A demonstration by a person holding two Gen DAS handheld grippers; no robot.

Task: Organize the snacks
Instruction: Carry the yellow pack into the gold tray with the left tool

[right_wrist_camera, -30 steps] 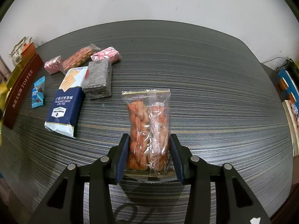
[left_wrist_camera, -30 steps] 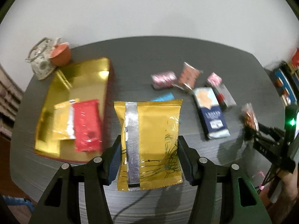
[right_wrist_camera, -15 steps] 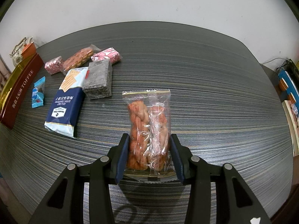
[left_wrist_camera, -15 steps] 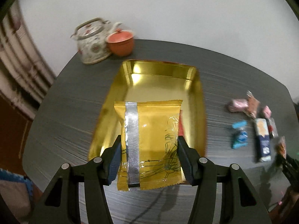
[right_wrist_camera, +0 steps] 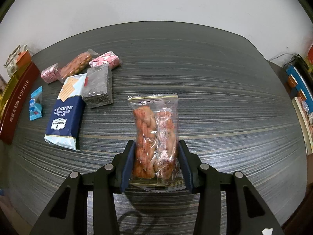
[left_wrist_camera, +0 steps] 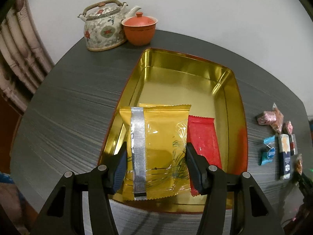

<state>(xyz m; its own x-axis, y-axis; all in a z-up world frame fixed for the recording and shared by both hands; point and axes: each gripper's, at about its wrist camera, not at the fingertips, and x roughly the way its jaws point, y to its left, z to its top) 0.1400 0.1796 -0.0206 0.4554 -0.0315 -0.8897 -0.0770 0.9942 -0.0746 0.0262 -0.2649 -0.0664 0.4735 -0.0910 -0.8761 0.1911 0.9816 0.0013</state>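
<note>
Both grippers grip snacks; left gripper brought yellow packet over tin

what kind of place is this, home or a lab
Probably a home or living-room setting: a dark wood-grain table against a plain wall, with a floral teapot, a lidded orange tea cup and a gold snack tin.

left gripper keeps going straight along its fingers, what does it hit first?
Probably the gold tin: the left gripper, gripping the yellow packet, points down into it, over another yellow packet's edge. Depth unclear.
</note>
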